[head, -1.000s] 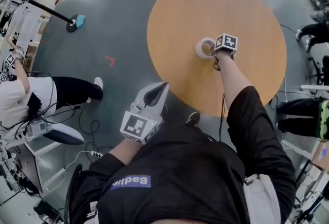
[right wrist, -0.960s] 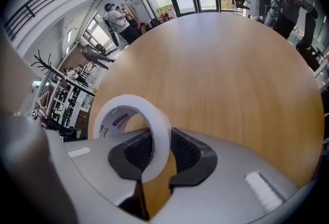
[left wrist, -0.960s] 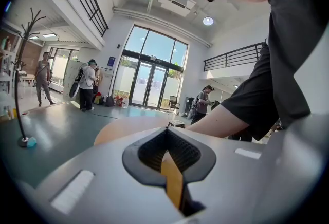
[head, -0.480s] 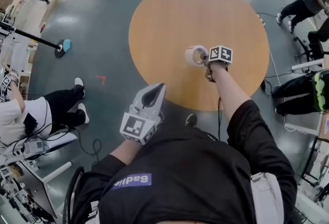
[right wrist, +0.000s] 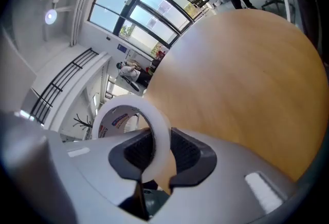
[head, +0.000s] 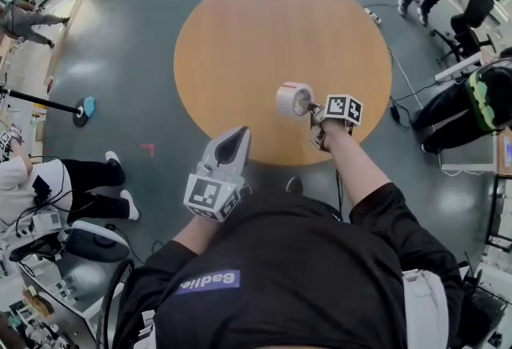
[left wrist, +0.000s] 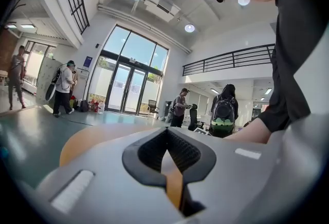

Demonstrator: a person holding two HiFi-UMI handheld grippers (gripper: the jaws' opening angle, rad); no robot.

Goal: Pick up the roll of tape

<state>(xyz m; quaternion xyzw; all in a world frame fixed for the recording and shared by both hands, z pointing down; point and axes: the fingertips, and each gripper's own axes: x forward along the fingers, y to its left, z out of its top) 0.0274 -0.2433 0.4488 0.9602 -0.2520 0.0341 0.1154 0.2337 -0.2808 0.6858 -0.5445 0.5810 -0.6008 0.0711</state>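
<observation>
The roll of tape (head: pixel 291 98) is white with a printed cardboard core. It hangs tilted above the round wooden table (head: pixel 240 35), near its front right part. My right gripper (head: pixel 309 109) is shut on it. In the right gripper view the black pads (right wrist: pixel 188 150) press both sides of the roll's white band (right wrist: pixel 160 130), and the table (right wrist: pixel 247 63) lies beyond. My left gripper (head: pixel 238 134) is held close to my body, just off the table's near edge. Its jaws (left wrist: pixel 167 133) meet at the tips with nothing between them.
People stand and sit around the table: a seated person (head: pixel 56 179) at the left, another (head: pixel 468 99) at the right, more at the back. A stand base with a blue pad (head: pixel 84 107) and a red floor mark (head: pixel 147 150) lie left of the table.
My right gripper has risen off the table with the tape in it, come toward me and rolled, so the roll now stands tilted. My left gripper has shifted slightly.
</observation>
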